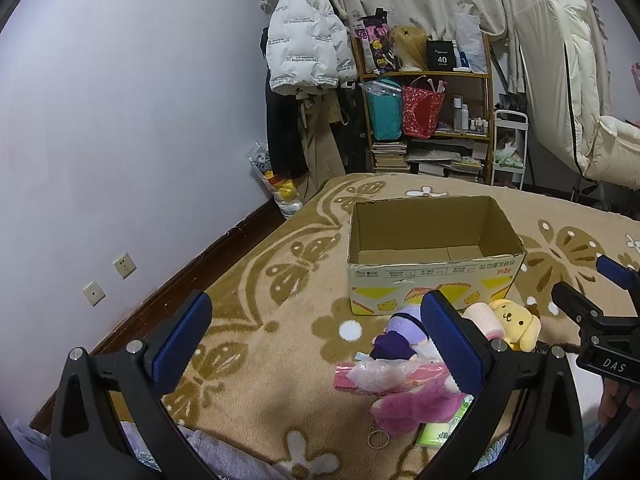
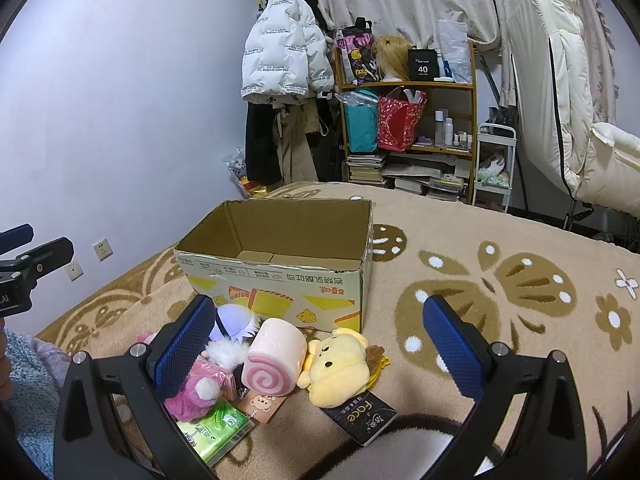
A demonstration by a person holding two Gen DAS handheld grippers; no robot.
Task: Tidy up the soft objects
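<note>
Right wrist view: both tongs gape wide, holding nothing — plush toys lie beside the cardboard box.

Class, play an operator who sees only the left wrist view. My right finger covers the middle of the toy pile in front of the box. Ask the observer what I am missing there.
Operator: What is the pink-and-cream thing behind my finger?
Observer: A swirl-roll plush, lying on its side, spiral end toward the right wrist camera.
Operator: Anything next to the yellow dog plush?
Observer: A black packet printed "Face" lies against its near side.
Operator: Is the right gripper holding anything?
Observer: No, it is open and empty above the pile.
</note>
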